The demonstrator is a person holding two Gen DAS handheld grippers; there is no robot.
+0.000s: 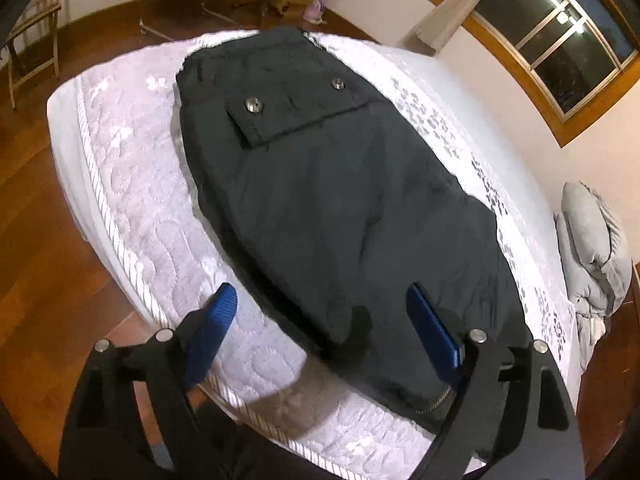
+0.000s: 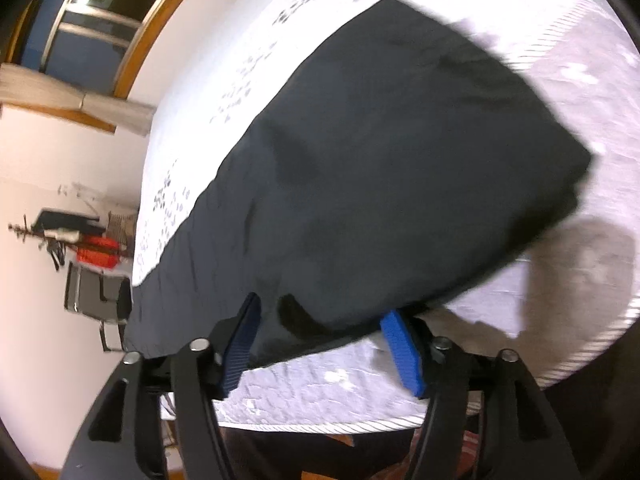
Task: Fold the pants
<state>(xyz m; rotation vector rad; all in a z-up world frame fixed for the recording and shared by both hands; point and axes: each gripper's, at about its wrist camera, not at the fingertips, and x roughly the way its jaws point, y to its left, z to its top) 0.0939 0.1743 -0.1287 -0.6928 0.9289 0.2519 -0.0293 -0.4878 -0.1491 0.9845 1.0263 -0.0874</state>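
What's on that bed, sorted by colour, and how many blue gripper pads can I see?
Black pants: 1
Grey bedding bundle: 1
Blue pads, left gripper: 2
Blue pads, right gripper: 2
Total: 6, all over the white mattress.

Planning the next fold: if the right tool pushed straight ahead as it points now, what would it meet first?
Probably the near edge of the black pants, lying between the open right tool's fingers on the mattress; depth is unclear.

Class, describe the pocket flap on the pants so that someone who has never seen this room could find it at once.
Start at the white mattress and find the black pants lying along it. Near their far end sits the pocket flap. It alone carries two round metal snaps.
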